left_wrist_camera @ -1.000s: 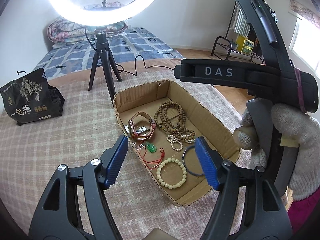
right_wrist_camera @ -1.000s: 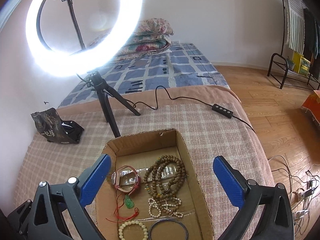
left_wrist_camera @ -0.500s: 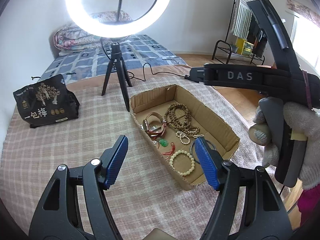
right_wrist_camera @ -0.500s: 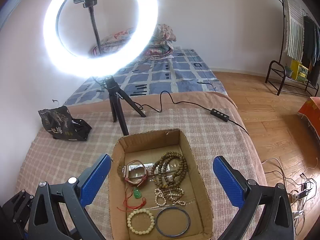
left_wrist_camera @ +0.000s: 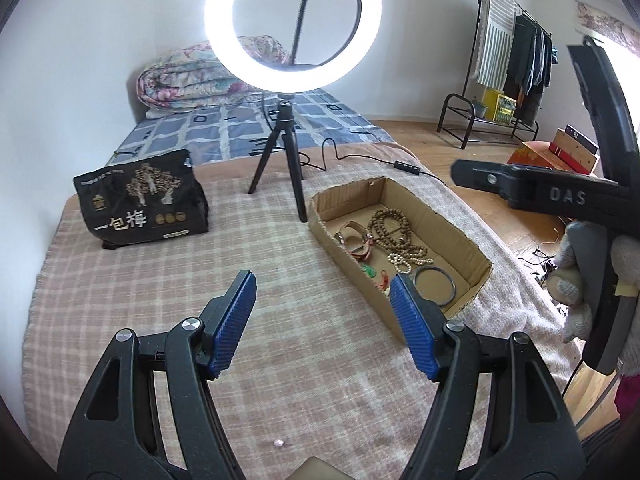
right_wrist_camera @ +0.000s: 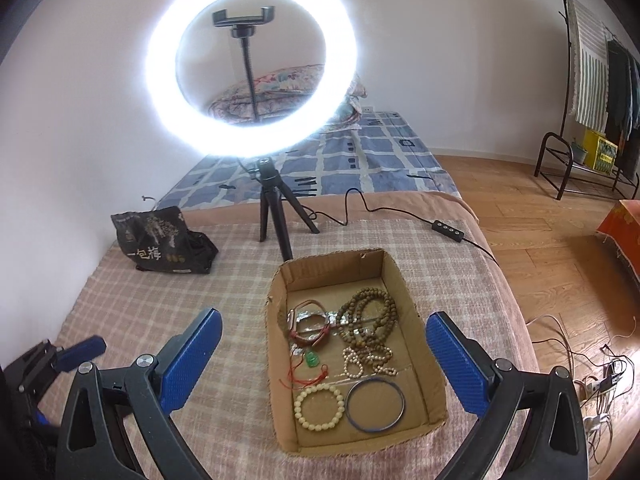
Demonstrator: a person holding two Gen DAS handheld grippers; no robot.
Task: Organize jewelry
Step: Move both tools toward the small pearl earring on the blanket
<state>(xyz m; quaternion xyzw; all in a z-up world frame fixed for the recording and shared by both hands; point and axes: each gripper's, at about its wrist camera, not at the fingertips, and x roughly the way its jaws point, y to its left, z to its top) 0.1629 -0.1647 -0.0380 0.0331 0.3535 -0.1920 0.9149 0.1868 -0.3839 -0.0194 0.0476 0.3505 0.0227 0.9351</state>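
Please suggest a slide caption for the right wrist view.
Open right gripper above a cardboard box of beads and bangles, ring light behind.

Bright ring light (right_wrist_camera: 252, 76) glare, sharp frames, fisheye-curved dark edges.

free: plaid blanket (left_wrist_camera: 132, 320) lying bare in front & left of cardboard box (right_wrist_camera: 416, 300), box top standing open | blocking: ring light tripod (right_wrist_camera: 276, 216) standing just behind box, cable (right_wrist_camera: 400, 216) trailing right, black bag (left_wrist_camera: 140, 200) sitting far left, well apart
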